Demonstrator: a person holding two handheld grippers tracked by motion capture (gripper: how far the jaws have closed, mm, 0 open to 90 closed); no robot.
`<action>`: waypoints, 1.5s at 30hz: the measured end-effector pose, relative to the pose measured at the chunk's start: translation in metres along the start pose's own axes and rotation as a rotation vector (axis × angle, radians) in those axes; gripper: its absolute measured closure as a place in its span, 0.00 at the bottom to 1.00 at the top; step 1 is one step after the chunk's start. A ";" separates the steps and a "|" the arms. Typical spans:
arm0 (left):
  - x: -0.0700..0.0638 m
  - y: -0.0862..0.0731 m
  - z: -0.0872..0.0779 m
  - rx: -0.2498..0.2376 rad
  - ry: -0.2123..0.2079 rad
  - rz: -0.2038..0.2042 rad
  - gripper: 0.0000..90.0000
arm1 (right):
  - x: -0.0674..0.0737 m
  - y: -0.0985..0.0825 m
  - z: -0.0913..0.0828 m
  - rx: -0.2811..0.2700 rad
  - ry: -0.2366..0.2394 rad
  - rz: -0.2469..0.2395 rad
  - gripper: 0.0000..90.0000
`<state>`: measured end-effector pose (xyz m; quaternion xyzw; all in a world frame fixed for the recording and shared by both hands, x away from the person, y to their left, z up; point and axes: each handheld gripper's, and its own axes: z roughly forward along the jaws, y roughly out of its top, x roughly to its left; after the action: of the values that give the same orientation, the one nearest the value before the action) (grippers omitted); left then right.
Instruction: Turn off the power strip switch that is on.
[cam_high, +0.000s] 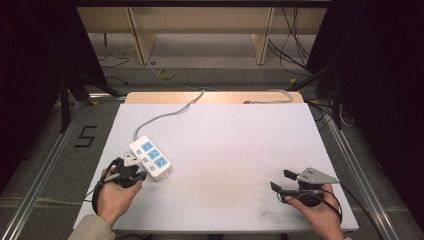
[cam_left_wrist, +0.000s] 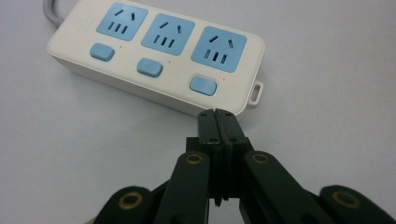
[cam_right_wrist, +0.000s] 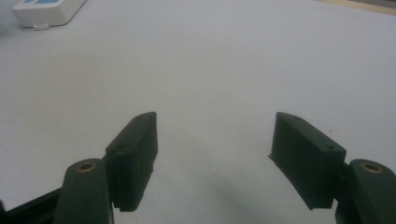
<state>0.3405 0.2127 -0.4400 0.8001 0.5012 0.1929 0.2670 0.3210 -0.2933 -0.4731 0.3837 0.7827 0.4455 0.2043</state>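
Observation:
A white power strip with three blue sockets and three blue switches lies at the left of the table, and its grey cord runs off over the back edge. My left gripper is at the strip's near side. In the left gripper view its jaws are shut with nothing between them, the tips right by the side wall of the strip below the switch nearest the loop end; whether they touch I cannot tell. My right gripper rests open at the front right, empty.
The white table top stretches wide between the two hands. A corner of the strip lies far off in the right gripper view. Metal rails flank the table, and cables and shelf legs stand on the floor behind it.

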 end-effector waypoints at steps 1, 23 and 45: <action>0.000 0.001 0.000 0.001 -0.002 -0.001 1.00 | 0.000 0.000 0.000 0.001 0.001 0.001 0.36; 0.000 0.011 0.005 0.015 -0.001 0.009 1.00 | 0.000 0.000 0.000 -0.003 0.001 -0.003 0.36; 0.000 0.020 0.008 0.033 -0.013 0.014 1.00 | 0.001 0.000 0.000 0.001 0.005 -0.007 0.36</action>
<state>0.3593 0.2033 -0.4338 0.8092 0.4971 0.1812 0.2557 0.3204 -0.2924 -0.4726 0.3801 0.7846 0.4453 0.2038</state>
